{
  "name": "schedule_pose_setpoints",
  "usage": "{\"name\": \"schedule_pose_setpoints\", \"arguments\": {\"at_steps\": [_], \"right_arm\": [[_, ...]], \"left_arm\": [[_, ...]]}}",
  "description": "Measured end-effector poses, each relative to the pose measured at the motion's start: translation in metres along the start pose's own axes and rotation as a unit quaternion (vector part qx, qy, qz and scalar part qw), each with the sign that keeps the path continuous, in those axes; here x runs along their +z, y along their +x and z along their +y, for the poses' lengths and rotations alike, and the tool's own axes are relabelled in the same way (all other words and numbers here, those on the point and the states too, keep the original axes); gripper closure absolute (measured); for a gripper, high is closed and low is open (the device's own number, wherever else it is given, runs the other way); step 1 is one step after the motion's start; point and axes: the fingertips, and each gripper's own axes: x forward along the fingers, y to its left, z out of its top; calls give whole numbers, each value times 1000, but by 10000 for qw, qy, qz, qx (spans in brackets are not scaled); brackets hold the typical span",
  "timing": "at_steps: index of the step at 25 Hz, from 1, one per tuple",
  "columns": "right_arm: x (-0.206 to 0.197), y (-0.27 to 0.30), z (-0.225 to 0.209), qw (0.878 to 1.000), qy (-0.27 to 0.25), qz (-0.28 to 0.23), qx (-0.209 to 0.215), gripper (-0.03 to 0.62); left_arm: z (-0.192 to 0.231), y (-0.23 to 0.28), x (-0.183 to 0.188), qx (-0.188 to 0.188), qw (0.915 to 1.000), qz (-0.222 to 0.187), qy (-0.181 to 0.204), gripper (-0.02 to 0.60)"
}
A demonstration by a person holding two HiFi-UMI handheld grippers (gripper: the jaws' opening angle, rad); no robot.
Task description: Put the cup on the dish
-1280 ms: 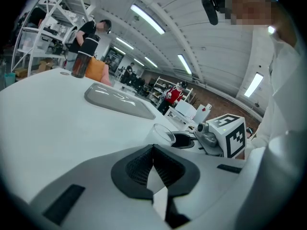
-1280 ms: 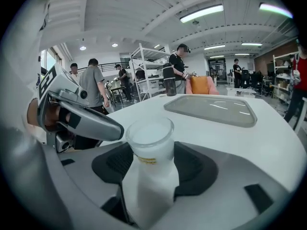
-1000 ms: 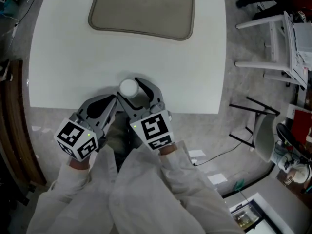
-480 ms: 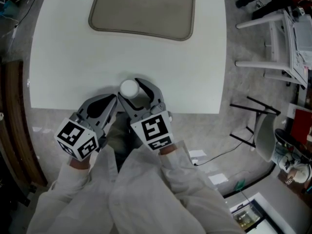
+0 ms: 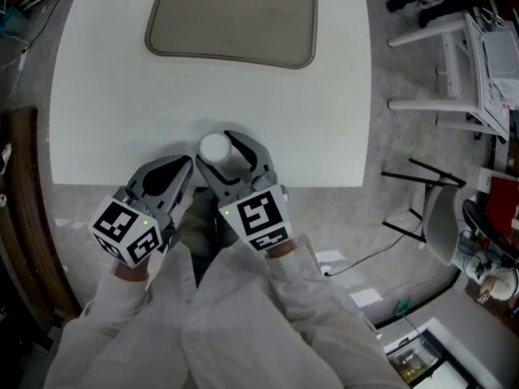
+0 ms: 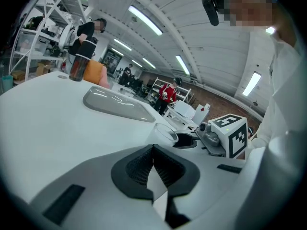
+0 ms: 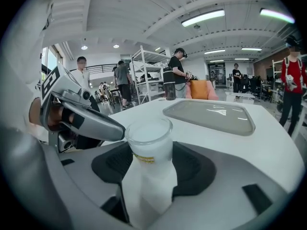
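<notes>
A clear cup [image 5: 215,147] with a whitish look stands upright between the jaws of my right gripper [image 5: 223,151], which is shut on it just above the table's near edge. In the right gripper view the cup [image 7: 149,143] fills the gap between the dark pads [image 7: 192,169]. My left gripper [image 5: 183,167] sits close to the left of it, jaws shut with nothing in them [image 6: 153,169]. The dish [image 5: 231,23], a flat grey-beige tray with rounded corners, lies at the far side of the white table [image 5: 113,104], well ahead of both grippers. It also shows as dish [image 7: 208,115] and dish [image 6: 117,104].
A dark bottle [image 6: 78,66] stands on the table's far left corner. White frames and a chair [image 5: 446,71] stand on the floor to the right, with cables [image 5: 365,254] below. A brown wooden edge [image 5: 20,217] runs along the left. People stand in the background.
</notes>
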Motion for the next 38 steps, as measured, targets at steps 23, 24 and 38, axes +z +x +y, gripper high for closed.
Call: {"name": "schedule_pose_setpoints", "arguments": {"at_steps": [23, 24, 38], "right_arm": [[85, -59, 16, 9961, -383, -699, -382, 339], [89, -63, 16, 9956, -416, -737, -411, 339], [133, -91, 21, 9880, -445, -1169, -908, 338]], "left_arm": [[-48, -41, 78, -118, 9933, -741, 881, 574], [-51, -43, 81, -120, 9927, -766, 924, 574], [-59, -72, 119, -161, 9833, -1201, 1360, 574]]}}
